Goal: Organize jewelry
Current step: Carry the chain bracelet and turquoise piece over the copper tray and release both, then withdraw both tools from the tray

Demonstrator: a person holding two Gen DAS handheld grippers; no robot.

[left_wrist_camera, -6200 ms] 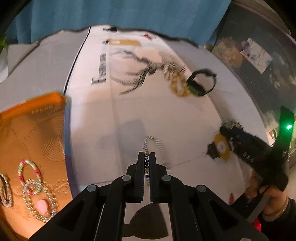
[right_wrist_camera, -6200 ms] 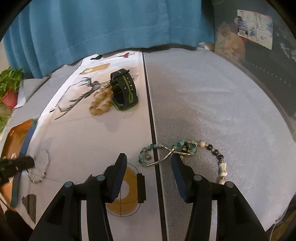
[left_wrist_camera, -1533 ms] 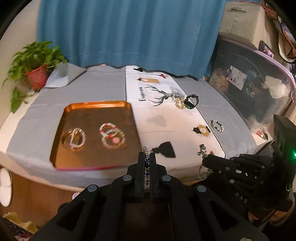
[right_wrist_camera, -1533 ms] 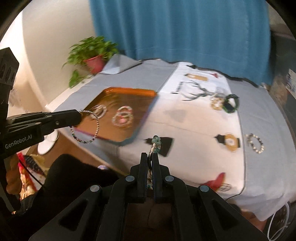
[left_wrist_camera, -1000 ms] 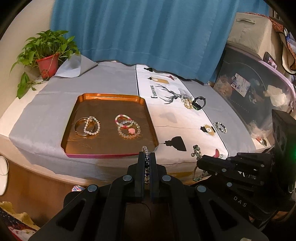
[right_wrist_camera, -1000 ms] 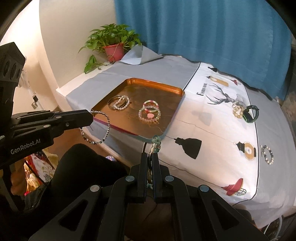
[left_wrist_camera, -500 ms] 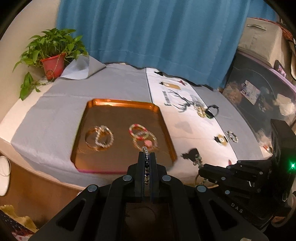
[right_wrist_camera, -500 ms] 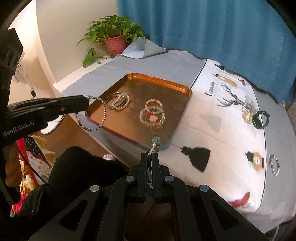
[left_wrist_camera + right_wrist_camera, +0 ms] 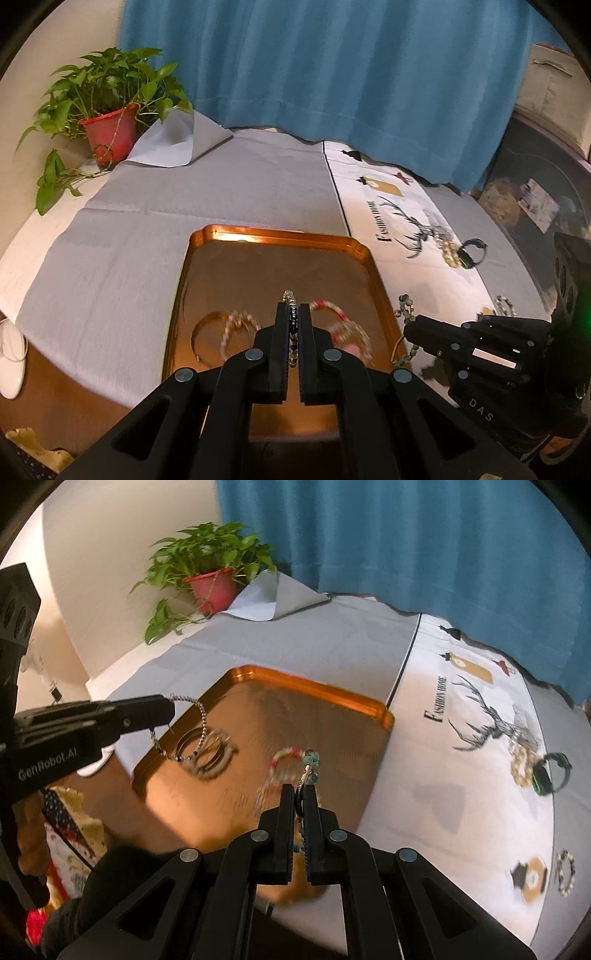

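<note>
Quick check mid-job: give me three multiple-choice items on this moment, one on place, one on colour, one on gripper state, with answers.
1. Where is the potted plant?
A. far left corner
B. on the tray
C. beside the watch

2. What colour is the tray?
A. blue
B. copper-orange
C. white

3. What is the left gripper doing?
A. open, empty
B. shut on a beaded chain bracelet
C. resting on the tray

Answers: 1 A, it stands by the curtain at far left. 2 B, its rim shines orange. 3 B, the bracelet hangs from its closed fingers.
</note>
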